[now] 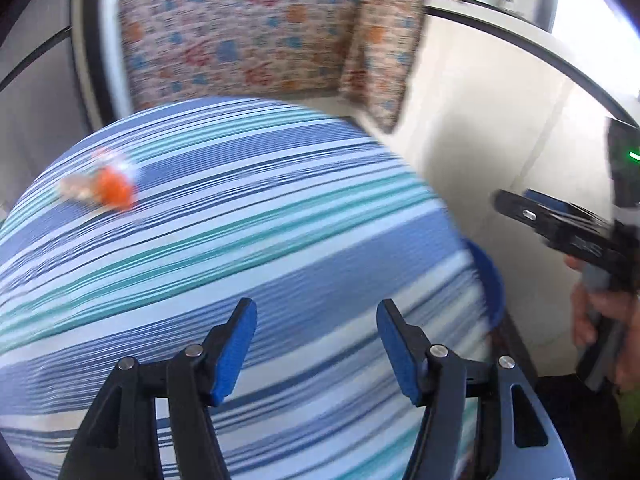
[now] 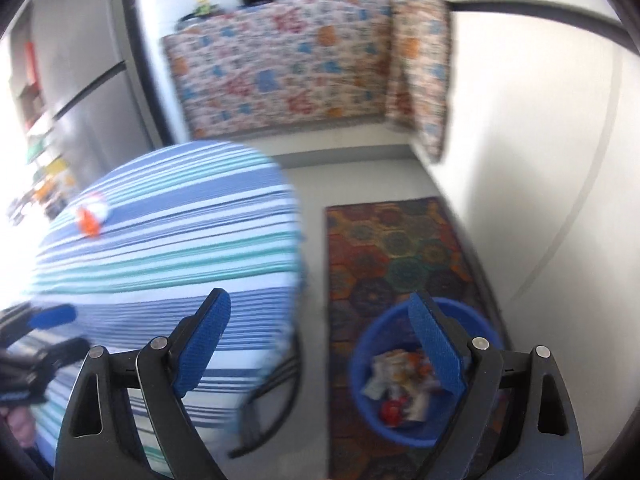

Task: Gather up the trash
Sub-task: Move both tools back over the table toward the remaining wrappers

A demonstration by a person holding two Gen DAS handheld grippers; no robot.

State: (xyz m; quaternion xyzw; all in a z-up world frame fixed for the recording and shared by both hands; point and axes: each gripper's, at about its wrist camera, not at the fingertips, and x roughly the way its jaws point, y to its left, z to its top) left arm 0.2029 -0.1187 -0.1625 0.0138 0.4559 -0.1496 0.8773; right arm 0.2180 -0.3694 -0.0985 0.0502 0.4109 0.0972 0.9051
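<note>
Both tools gape empty: left tool (image 1: 316, 340), right tool (image 2: 320, 340). Between pickups. One orange wrapper (image 1: 108, 188) remains on the striped counter (image 1: 260, 208), ahead-left; bin (image 2: 360, 360) under right tool. Next: reach for it.

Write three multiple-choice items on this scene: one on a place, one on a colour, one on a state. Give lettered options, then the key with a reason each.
1. Where does the remaining orange wrapper lie?
A. on the striped tablecloth
B. on the rug
C. in the bin

2. What colour is the bin?
A. red
B. blue
C. green

3. How does the right gripper stand?
A. shut on a wrapper
B. shut and empty
C. open and empty

Key:
1 A, it sits on the stripes towards the table's far left.
2 B, its rim and wall are blue, with crumpled wrappers inside, and it stands on the patterned rug.
3 C, the blue pads stand wide apart with nothing between them.
</note>
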